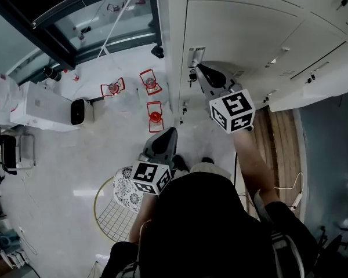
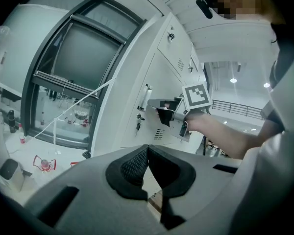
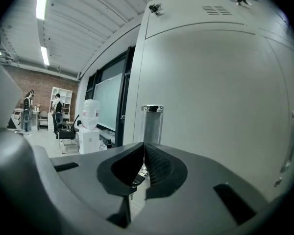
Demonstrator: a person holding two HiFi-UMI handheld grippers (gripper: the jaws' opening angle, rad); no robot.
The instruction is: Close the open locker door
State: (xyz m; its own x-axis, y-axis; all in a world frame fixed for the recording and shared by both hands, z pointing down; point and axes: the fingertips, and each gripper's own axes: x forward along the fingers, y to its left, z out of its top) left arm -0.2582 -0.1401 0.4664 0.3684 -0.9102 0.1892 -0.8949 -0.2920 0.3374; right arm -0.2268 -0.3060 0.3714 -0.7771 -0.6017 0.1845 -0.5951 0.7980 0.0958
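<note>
Left gripper view shows right claw (image 2: pixel 157 106) beside handle (image 2: pixel 146 98) on locker door (image 2: pixel 169 75).

Your right gripper (image 1: pixel 203 69) sits just beside the handle (image 1: pixel 195 55) of the locker door (image 1: pixel 243 33) ahead. Your left gripper (image 1: pixel 170 132) hangs behind it to the left, above the wire stool (image 1: pixel 111 216).

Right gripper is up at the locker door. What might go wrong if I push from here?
1. The right gripper, fingers shut, sits close beside the chrome handle. A push there may snag the handle or skid on the smooth locker door.
2. What looks like a key hangs below the handle and might get knocked or bent.
</note>
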